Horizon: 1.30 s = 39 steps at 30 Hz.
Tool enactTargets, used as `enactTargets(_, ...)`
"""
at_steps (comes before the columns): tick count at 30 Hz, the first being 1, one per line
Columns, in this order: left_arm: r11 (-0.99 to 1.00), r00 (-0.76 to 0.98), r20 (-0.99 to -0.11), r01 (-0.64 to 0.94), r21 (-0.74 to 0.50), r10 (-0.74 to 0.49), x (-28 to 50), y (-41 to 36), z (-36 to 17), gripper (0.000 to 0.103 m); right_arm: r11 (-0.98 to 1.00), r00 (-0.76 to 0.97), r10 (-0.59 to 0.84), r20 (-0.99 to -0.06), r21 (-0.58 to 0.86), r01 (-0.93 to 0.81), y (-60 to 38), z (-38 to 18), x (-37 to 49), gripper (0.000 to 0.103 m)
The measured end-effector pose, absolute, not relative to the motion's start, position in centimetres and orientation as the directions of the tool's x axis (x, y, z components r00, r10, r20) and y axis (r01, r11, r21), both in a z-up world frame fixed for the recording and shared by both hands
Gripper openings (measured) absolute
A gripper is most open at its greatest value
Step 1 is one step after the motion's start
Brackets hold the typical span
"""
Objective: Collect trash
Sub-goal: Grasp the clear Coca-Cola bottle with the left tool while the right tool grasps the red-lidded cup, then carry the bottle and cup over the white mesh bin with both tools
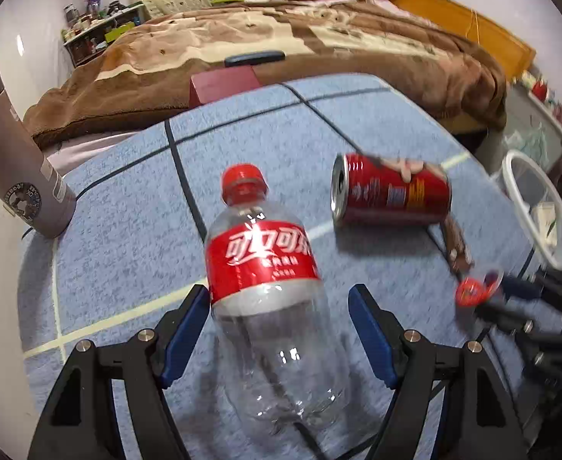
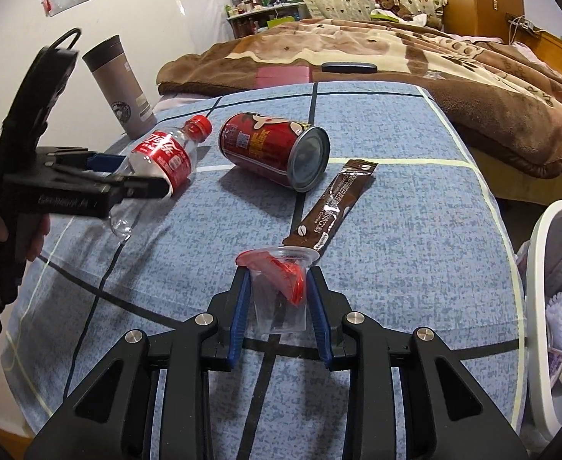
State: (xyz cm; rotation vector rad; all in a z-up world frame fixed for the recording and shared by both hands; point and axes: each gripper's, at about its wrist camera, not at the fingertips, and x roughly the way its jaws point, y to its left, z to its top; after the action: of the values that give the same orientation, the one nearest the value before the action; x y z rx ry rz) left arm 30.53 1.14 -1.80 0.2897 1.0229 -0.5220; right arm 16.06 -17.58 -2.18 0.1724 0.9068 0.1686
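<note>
An empty clear cola bottle (image 1: 265, 306) with a red cap and label lies on the blue cloth. My left gripper (image 1: 279, 291) straddles it with its jaws open; the left pad is at the bottle's side, the right pad stands off it. The right wrist view shows that gripper (image 2: 135, 174) over the bottle (image 2: 158, 161). My right gripper (image 2: 279, 274) is shut on a small clear plastic cup (image 2: 281, 303) with a peeled red lid. A red can (image 2: 269, 149) lies on its side, and a brown coffee sachet (image 2: 334, 207) lies just beyond the cup.
A grey thermos (image 2: 122, 84) stands at the table's far left corner. The white bin (image 2: 538, 268) with trash in it stands off the table's right edge. A bed with a brown blanket (image 2: 396, 50) lies behind the table. A person's hand (image 2: 32, 237) holds the left gripper.
</note>
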Motion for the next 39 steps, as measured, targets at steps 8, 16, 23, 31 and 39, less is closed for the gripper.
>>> enactTargets(8,0.906,0.399,-0.882,0.418,-0.068,-0.25,31.3,1.8,-3.6,0.072,0.973,0.613,0.217,-0.76,0.221,-0.071,-17.8,-2.2,16.1,0.031)
enactTargets(16,0.931,0.444,-0.862,0.357,-0.081,-0.245,30.3,2.2,-3.7,0.063,0.969,0.625,0.228,-0.746,0.237,-0.071,-17.9,-2.2,15.9,0.031)
enactTargets(23,0.941,0.467,-0.851,0.327,-0.085,-0.239,28.5,2.7,-3.7,0.063,0.967,0.635,0.235,-0.736,0.243,-0.075,-18.0,-2.0,15.5,0.031)
enactTargets(31,0.943,0.504,-0.826,0.321,-0.091,-0.252,25.8,2.7,-2.6,0.063,0.965,0.658,0.236,-0.715,0.251,-0.073,-18.3,-1.3,14.8,0.031)
enactTargets(39,0.937,0.537,-0.798,0.334,-0.097,-0.274,23.2,2.1,-1.0,0.063,0.964,0.692,0.227,-0.685,0.259,-0.059,-19.2,-0.1,13.7,0.031)
